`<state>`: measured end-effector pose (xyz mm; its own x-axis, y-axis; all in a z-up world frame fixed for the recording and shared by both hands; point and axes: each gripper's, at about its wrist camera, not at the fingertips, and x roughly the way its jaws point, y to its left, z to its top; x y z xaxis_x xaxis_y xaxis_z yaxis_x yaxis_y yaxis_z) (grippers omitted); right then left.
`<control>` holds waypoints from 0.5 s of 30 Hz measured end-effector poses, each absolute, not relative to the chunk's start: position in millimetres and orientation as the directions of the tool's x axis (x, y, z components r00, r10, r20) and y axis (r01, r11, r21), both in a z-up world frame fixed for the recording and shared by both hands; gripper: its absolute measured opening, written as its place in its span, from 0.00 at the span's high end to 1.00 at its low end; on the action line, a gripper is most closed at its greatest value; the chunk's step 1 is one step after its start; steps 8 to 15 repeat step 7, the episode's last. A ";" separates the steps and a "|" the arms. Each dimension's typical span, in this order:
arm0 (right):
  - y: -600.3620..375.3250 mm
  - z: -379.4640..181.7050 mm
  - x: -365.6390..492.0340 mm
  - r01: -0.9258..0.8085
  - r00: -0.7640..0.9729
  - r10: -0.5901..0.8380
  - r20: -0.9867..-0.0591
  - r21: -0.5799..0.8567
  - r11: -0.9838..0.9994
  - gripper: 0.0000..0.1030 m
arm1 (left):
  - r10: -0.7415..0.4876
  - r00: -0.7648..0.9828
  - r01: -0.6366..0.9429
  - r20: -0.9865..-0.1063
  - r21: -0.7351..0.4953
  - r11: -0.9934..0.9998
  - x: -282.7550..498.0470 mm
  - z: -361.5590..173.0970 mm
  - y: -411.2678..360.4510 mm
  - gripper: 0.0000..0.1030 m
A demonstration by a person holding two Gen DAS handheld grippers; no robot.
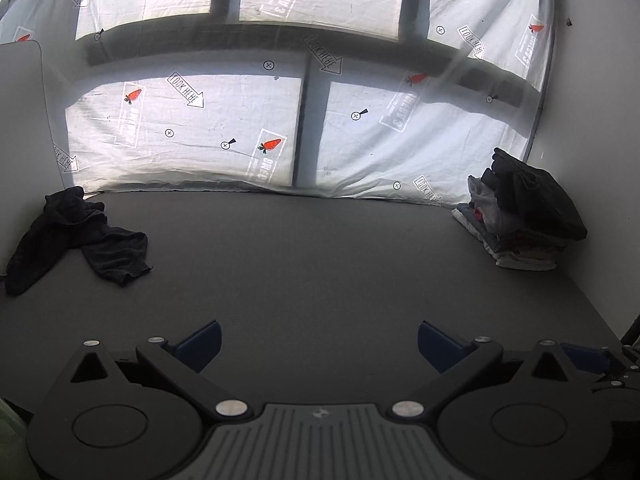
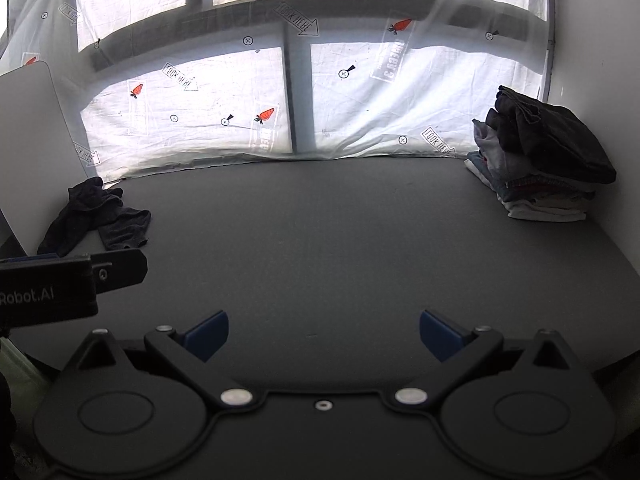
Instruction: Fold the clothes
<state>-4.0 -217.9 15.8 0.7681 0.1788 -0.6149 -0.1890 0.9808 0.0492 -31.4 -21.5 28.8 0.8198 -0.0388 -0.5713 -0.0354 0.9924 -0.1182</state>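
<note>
1. Step: between garments, I reckon. Folded stack (image 1: 524, 216) sits far right against the wall; one crumpled dark garment (image 1: 76, 236) lies far left by the white panel (image 1: 24, 120).
2. Left gripper (image 1: 319, 344) and right gripper (image 2: 324, 334): both spread wide, holding nothing, hovering over the near table (image 1: 320, 248) edge.
3. Next: reach left, pinch the garment, drag it to centre.
4. Room: mid-table is open; the panel and printed sheet (image 1: 192, 128) crowd the garment's far side.

Black garment (image 1: 76, 236); grey table (image 1: 320, 264); carrot-printed white sheet (image 1: 192, 128)
</note>
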 end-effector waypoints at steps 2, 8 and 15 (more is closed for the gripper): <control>-217.4 16.4 -4.5 -0.190 0.771 0.177 -0.611 0.044 0.981 0.00 | -0.038 0.822 -0.034 -0.569 -0.116 0.993 -32.1 29.2 -21.6 0.00; -217.4 16.7 -7.3 -0.187 0.775 0.174 -0.607 0.043 0.981 0.00 | -0.042 0.826 -0.025 -0.562 -0.112 0.993 -33.0 30.5 -23.4 0.00; -217.4 16.7 -7.3 -0.187 0.775 0.174 -0.607 0.043 0.981 0.00 | -0.042 0.826 -0.025 -0.562 -0.112 0.993 -33.0 30.5 -23.4 0.00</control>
